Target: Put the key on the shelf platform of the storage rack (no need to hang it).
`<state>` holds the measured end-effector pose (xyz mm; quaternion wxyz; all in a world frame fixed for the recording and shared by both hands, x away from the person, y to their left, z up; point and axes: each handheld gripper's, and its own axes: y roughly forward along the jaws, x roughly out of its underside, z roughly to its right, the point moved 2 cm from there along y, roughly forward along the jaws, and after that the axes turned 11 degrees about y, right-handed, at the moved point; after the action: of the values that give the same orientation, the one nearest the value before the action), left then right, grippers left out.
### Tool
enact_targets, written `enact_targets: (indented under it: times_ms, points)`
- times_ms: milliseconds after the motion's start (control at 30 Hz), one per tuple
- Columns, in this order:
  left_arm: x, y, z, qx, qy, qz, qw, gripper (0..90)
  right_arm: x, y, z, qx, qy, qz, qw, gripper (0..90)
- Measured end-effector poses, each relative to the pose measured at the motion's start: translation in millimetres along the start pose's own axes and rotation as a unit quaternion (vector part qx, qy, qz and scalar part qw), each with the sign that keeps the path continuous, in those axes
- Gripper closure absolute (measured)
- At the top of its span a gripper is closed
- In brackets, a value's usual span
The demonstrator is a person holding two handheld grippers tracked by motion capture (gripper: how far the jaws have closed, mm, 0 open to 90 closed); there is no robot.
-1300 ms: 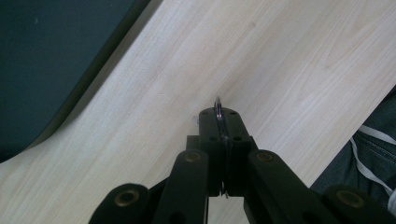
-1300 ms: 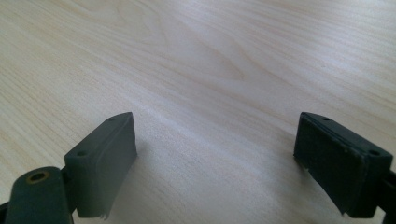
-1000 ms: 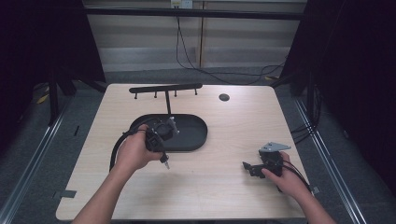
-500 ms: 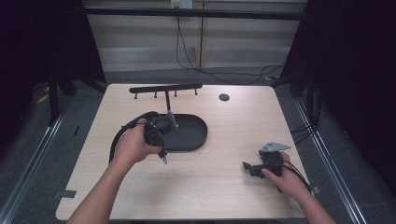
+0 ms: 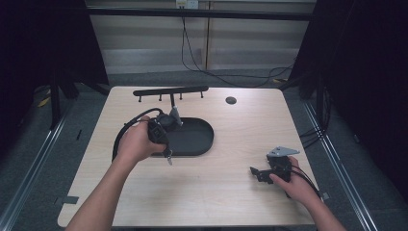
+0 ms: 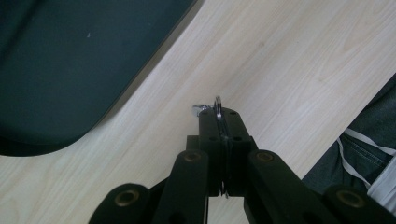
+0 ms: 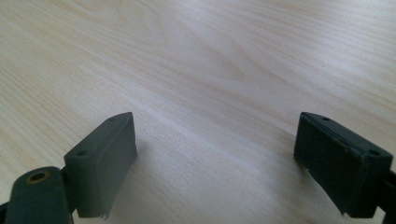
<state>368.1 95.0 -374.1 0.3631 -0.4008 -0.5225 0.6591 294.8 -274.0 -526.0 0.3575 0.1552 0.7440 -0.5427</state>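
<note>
A thin metal ring (image 6: pixel 217 108), most likely a key ring with a small silver piece beside it, sits clamped edge-on between the pads of the left gripper (image 6: pixel 218 122). Its rim pokes out just past the jaw tips, and its flat faces are pressed by the two pads. The view is too close and dark to say what hangs from it, though in the high view a small bright item (image 5: pixel 169 157) dangles below the same gripper (image 5: pixel 166 144).

The held ring hangs over bare wood just beside the near edge of the black oval tray (image 5: pixel 197 137). In the left gripper view the tray (image 6: pixel 60 70) lies up and to the left of the jaw tips, apart from them.

Beyond the tray stands a black rack with short pegs (image 5: pixel 171 91), its long bar running across the table's far side. If the ring is meant for a peg, the move is away from the person, over the tray, with the ring's opening turned to face a peg's tip. The left hand is much the nearer to that rack.

The right gripper (image 5: pixel 257 174) rests low at the table's (image 5: pixel 231 202) near right, well apart from tray and rack. Its jaws stand wide apart over plain wood (image 7: pixel 210 70) with nothing between its pads (image 7: pixel 105 163).
</note>
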Motion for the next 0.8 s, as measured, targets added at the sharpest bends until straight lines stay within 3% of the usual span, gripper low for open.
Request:
enact_targets:
  times_ms: [800]
  points:
    - [-12.0, -18.0, -10.1, -0.006, -0.009, -0.003, 0.9999, 89.0, -0.1, 0.2, 0.4, 0.000, -0.003, 0.002, 1.0000, 12.4]
